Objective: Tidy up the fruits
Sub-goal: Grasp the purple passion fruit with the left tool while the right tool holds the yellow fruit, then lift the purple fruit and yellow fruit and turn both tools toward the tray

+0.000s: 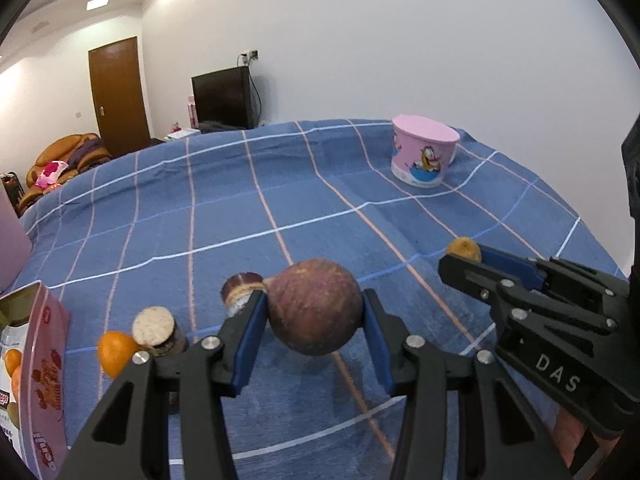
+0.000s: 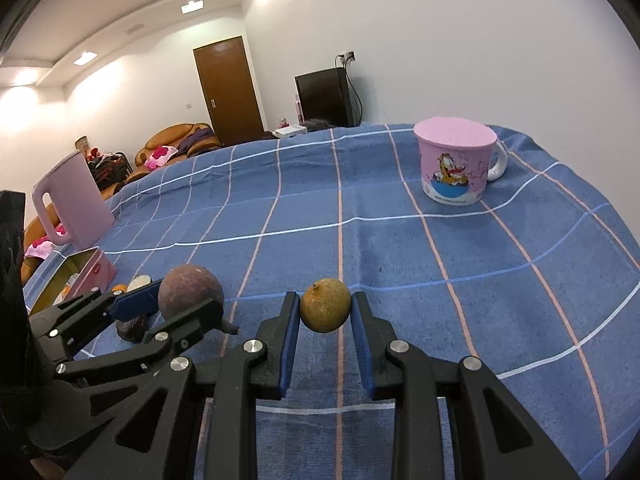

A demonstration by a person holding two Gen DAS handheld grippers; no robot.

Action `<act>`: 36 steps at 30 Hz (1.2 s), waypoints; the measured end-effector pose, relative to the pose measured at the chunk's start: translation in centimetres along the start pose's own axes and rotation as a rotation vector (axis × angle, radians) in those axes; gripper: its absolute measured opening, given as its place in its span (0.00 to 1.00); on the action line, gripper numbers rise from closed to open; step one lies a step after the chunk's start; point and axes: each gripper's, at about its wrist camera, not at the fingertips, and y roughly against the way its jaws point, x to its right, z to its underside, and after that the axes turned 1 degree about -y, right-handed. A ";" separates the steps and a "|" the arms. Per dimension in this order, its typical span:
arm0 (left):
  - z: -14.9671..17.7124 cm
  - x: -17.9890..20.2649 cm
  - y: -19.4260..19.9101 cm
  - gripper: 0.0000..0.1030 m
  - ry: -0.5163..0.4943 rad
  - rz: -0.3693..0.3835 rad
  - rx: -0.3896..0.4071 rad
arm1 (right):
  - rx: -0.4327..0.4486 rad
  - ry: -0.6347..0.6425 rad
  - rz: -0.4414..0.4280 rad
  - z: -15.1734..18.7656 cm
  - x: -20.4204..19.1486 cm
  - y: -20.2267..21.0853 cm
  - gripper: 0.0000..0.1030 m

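With the left tongs (image 1: 314, 312) clamped on the purple fruit (image 1: 314, 306) and the right tongs (image 2: 326, 312) on the small brown fruit (image 2: 325, 310), carry both level toward the pink tin (image 1: 42, 364) at near left, squeezing gently.

Left black two-finger gripper with blue pads (image 1: 314, 312) clamped on a round purple-brown fruit (image 1: 315, 307) held above the cloth, right black two-finger gripper with blue pads (image 2: 326, 312) beside it, pinching a small round yellow-brown fruit (image 2: 325, 310).
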 end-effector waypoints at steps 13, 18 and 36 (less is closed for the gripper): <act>0.0 -0.4 1.4 0.48 0.017 -0.050 0.071 | 0.065 0.039 -0.003 0.1 -0.7 1.2 0.27; 0.2 -0.4 1.8 0.48 0.022 -0.062 0.091 | 0.087 0.045 -0.003 0.2 -0.8 1.6 0.27; 0.4 -0.5 3.2 0.48 0.035 -0.106 0.165 | 0.154 0.068 0.000 0.5 -1.2 2.9 0.27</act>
